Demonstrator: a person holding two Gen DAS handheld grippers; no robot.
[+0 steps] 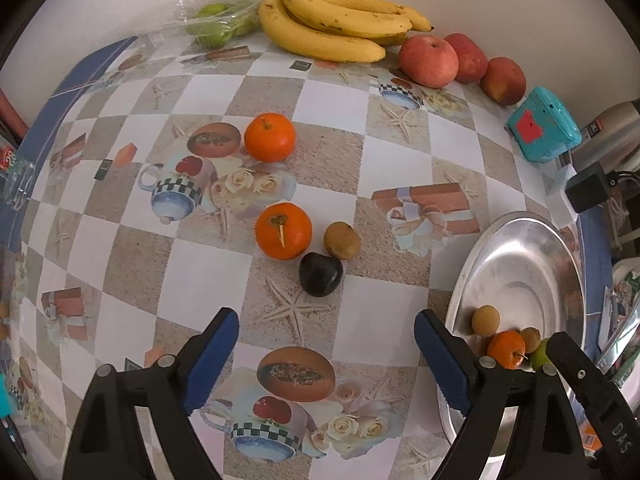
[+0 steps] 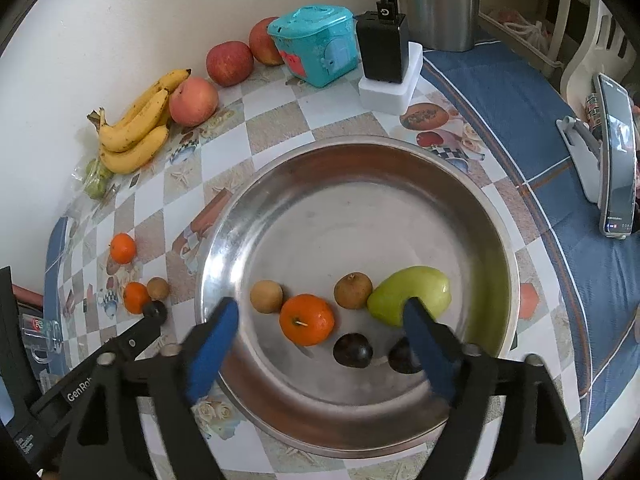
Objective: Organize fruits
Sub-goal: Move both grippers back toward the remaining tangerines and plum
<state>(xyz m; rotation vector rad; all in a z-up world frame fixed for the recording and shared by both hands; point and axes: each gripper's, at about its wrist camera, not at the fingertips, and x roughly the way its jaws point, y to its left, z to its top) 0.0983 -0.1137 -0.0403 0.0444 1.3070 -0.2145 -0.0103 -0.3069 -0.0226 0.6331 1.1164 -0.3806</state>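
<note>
My left gripper (image 1: 326,316) is open above the checked tablecloth with nothing between its blue pads. Just ahead of it lie a dark plum (image 1: 321,274), a tangerine (image 1: 283,231) and a small brown fruit (image 1: 342,240); a second tangerine (image 1: 270,137) lies farther off. My right gripper (image 2: 320,308) hangs open over the steel bowl (image 2: 360,142), holding nothing. In the bowl lie a tangerine (image 2: 307,320), two brown fruits (image 2: 266,296) (image 2: 353,290), a green fruit (image 2: 412,294) and two dark plums (image 2: 353,350), one partly hidden by a finger.
Against the wall lie bananas (image 1: 332,20), three apples (image 1: 429,60) and bagged green fruit (image 1: 218,26). A teal box (image 2: 312,44), a black charger on a white block (image 2: 382,48) and a steel kettle (image 2: 438,8) stand behind the bowl. A phone on a stand (image 2: 616,160) is at the right.
</note>
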